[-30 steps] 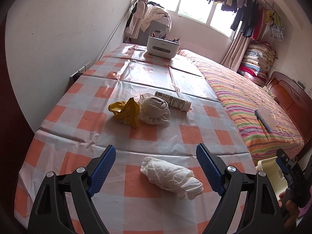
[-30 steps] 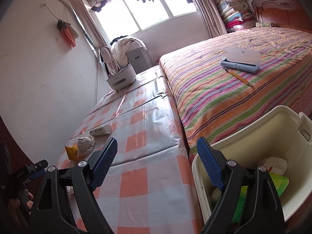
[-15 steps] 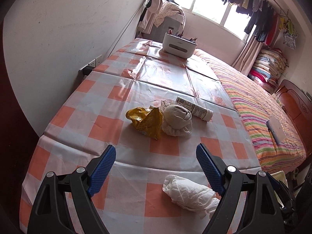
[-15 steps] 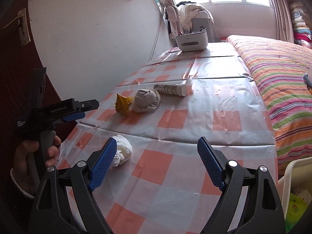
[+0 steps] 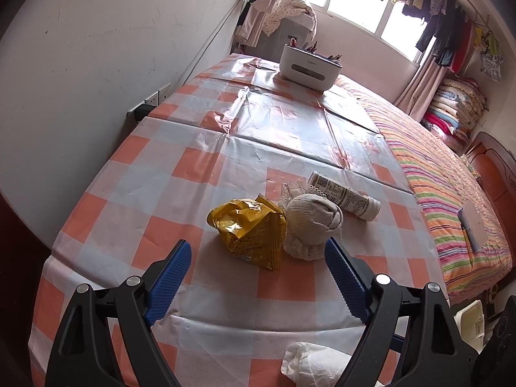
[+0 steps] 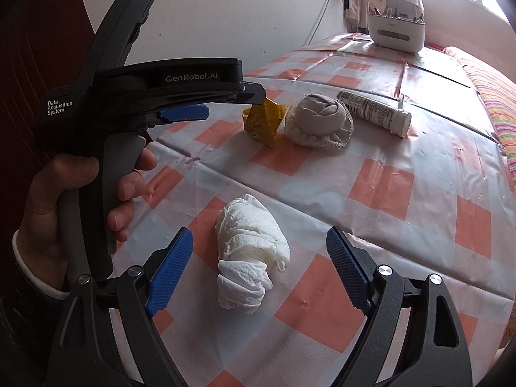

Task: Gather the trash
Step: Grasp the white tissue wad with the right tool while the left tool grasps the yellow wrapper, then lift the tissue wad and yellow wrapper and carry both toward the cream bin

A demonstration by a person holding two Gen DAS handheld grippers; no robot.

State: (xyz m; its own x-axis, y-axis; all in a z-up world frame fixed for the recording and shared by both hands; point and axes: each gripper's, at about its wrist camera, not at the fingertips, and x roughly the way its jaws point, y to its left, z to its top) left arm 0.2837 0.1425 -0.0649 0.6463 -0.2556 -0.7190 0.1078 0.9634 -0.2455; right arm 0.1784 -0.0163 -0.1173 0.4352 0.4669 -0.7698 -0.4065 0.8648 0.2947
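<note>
Both tongs advanced, wide open, empty.

Crumpled white tissue wad, yellow wrapper, both on tablecloth

White organizer box at table's far end, perhaps holding pens.

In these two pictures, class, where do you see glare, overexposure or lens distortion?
Left wrist view: the window is blown out white, the tablecloth shines with glare, and fisheye bends the wall. Right wrist view: glare streaks the far tablecloth, corners darken, and the white tissue wad stays sharp.
</note>
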